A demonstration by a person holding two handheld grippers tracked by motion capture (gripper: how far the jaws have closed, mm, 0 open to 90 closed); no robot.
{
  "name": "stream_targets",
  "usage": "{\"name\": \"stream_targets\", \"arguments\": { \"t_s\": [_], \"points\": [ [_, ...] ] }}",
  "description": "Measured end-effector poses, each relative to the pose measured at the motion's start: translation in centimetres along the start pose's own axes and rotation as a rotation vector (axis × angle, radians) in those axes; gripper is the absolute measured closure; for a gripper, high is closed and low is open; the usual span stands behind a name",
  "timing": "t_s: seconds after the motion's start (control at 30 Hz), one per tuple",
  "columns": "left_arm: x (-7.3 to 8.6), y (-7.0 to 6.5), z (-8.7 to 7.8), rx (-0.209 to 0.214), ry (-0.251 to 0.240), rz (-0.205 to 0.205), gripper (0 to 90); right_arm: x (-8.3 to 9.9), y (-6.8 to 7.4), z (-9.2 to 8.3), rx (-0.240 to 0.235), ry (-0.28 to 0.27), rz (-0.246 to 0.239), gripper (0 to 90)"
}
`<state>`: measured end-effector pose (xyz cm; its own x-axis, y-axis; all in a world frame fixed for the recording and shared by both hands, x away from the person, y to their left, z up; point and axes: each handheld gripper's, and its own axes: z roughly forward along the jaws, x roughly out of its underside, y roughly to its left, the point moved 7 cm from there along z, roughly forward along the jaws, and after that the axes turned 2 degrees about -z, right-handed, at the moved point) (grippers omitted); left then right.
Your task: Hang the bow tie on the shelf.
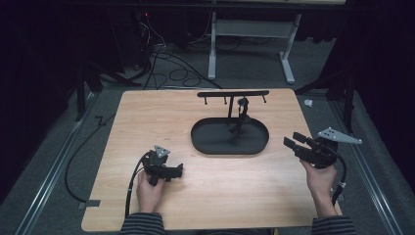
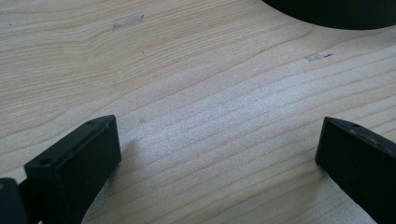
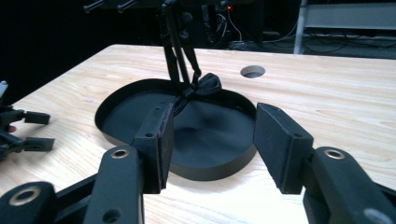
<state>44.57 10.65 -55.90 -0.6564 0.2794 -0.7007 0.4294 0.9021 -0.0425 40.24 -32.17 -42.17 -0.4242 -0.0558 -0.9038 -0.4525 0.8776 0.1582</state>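
The table point(image 1: 147, 117) is pale wood; past its centre, toward 12 o'clock, sits a black oval tray point(image 1: 204, 146) with a thin post rising from it to a crossbar point(image 1: 233, 93) fitted with small pegs. From one peg hangs a dark looped strap point(image 1: 242, 113) (its knotted lower end drapes down into the tray, touching or nearly touching the floor of it; the right gripper view shows the knot point(image 3: 205, 84) beside the post).

The left gripper point(image 1: 177, 171) rests low over the table at about 7 o'clock of the tray, well apart from it; its jaws stand released and wide, bare wood between them in the left gripper view point(image 2: 217, 154), with the tray's rim point(image 2: 336, 16) at the top edge.

The right gripper point(image 1: 292, 141) is held at about 3 o'clock of the tray, near its rim but clear of it, pointing toward the tray; its jaws are released, nothing between them, and the tray and strap lie ahead of them in its own view point(image 3: 210, 140); the left gripper point(image 3: 39, 130) shows far off at 9 o'clock.
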Motion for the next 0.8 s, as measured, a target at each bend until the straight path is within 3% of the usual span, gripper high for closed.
{"name": "stream_targets", "arguments": {
  "t_s": [0.8],
  "points": [
    [0.0,0.0,0.0,0.000,0.000,0.000,0.4,2.7,1.9,0.9,-0.028,0.029,0.007,48.3]
  ]
}}
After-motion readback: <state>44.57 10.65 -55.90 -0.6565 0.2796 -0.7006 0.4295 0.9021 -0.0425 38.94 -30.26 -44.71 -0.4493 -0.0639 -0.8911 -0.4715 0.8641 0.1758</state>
